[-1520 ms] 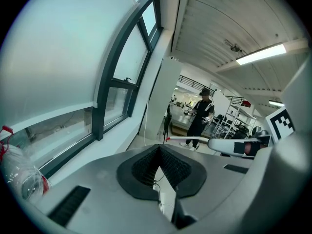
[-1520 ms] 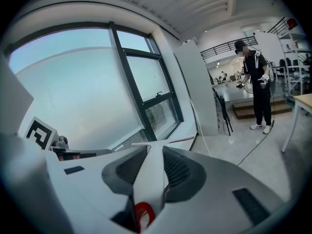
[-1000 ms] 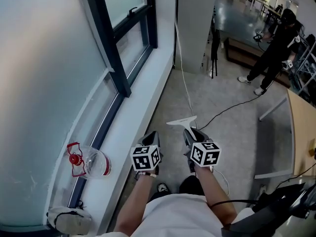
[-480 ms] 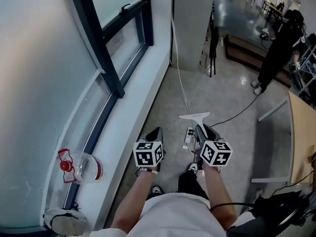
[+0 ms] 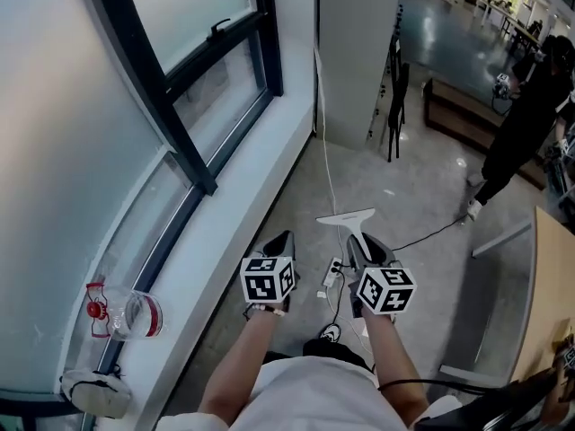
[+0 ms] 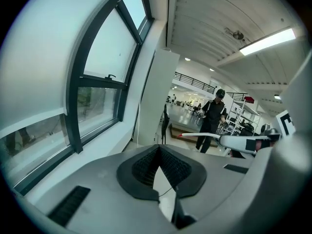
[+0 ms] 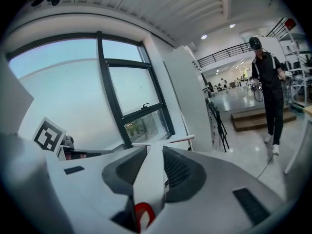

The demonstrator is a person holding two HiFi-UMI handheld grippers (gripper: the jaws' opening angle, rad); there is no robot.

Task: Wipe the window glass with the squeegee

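Note:
The window glass (image 5: 72, 124) fills the left side behind a dark frame (image 5: 144, 70). A white squeegee (image 5: 349, 218) with its blade crosswise sticks out ahead of my right gripper (image 5: 361, 243), which is shut on its handle. In the right gripper view the white handle (image 7: 152, 172) runs between the pads and the blade (image 7: 165, 141) points toward the window (image 7: 63, 91). My left gripper (image 5: 280, 241) hangs beside it, shut with nothing in it; its pads (image 6: 146, 165) meet at the tips. Both are low over the floor, away from the glass.
A clear spray bottle (image 5: 124, 313) with a red cap lies on the white sill (image 5: 225, 214), a white cloth (image 5: 95, 392) near it. A power strip (image 5: 331, 273) and cable lie on the floor. A person in black (image 5: 532, 106) stands at back right; a table (image 5: 550, 277) is at right.
Both grippers stay low and side by side with the squeegee held. The view has shifted, so the sill and bottle slide toward the lower left. The person in black has moved right.

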